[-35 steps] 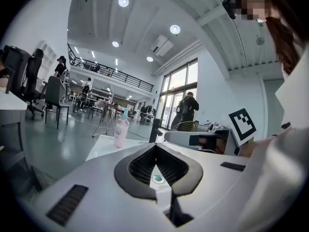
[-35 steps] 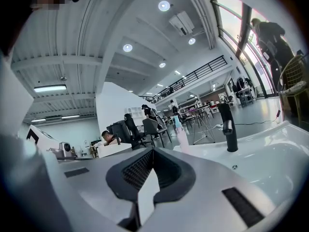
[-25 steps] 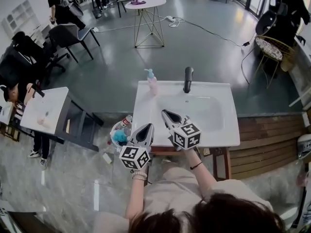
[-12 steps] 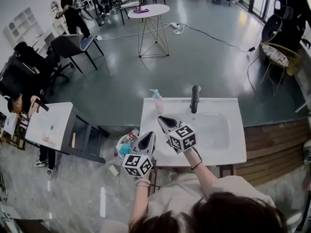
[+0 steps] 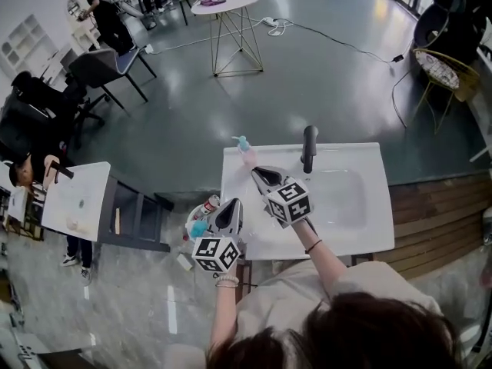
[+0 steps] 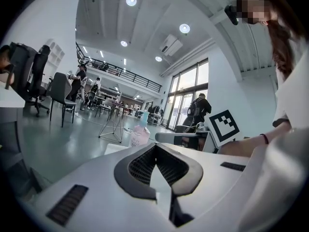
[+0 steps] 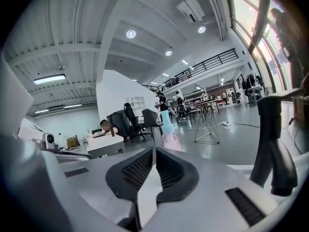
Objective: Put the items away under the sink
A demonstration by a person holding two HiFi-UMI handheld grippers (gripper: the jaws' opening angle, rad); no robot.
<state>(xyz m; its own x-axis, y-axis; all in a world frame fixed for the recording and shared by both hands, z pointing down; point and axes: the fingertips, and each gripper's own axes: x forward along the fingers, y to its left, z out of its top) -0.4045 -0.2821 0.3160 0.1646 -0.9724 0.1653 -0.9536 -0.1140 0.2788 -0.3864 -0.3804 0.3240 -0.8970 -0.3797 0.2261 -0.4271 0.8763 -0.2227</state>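
A pink soap bottle (image 5: 246, 154) with a blue pump stands at the back left corner of the white sink top (image 5: 361, 237), left of the black faucet (image 5: 309, 148). My right gripper (image 5: 257, 174) is shut and empty, its tip just in front of the bottle. The right gripper view has the bottle (image 7: 170, 133) straight beyond the shut right gripper (image 7: 153, 150) and the faucet (image 7: 271, 144) at right. My left gripper (image 5: 233, 204) hangs at the sink's left front edge, shut and empty. Its own view has the left gripper (image 6: 155, 146) shut, with the bottle (image 6: 140, 135) ahead.
A round tub (image 5: 201, 215) holding a bottle and a blue item sits on the floor left of the sink. Further left is a small white table (image 5: 77, 198). A wooden deck (image 5: 438, 214) borders the sink at right. Chairs, a round table (image 5: 225, 2) and people stand beyond.
Both grippers have moved forward over the sink's left side. The right gripper's tip has come close to the soap bottle. Both stay shut.
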